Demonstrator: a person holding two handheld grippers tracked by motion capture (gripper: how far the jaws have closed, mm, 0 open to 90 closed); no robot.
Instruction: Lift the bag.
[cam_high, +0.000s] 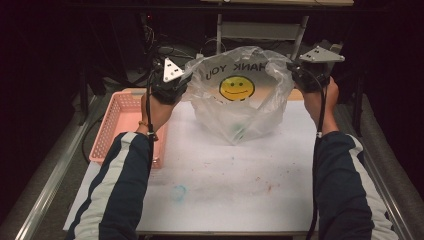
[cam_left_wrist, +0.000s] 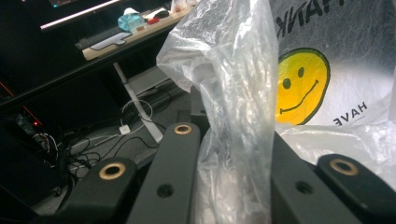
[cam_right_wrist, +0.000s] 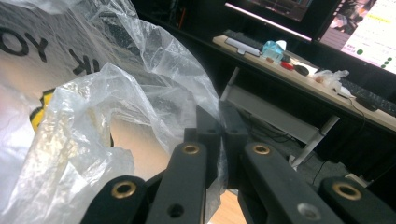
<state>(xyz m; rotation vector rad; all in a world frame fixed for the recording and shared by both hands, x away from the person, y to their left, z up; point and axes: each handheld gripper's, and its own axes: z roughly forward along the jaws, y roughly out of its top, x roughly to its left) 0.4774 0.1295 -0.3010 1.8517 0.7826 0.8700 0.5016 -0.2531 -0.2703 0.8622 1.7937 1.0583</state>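
Dark room, white table (cam_high: 225, 175) lit up, pink basket (cam_high: 117, 125) on its left side. Clear plastic bag (cam_high: 240, 100) with yellow smiley face (cam_high: 237, 88) held up over table's far part, bottom touching table. Left gripper (cam_high: 175, 80) squeezed tight on bag's left edge. Right gripper (cam_high: 302, 75) squeezed tight on bag's right edge. Bag mouth pulled wide between them. Something small and greenish inside bag, too blurry to name.
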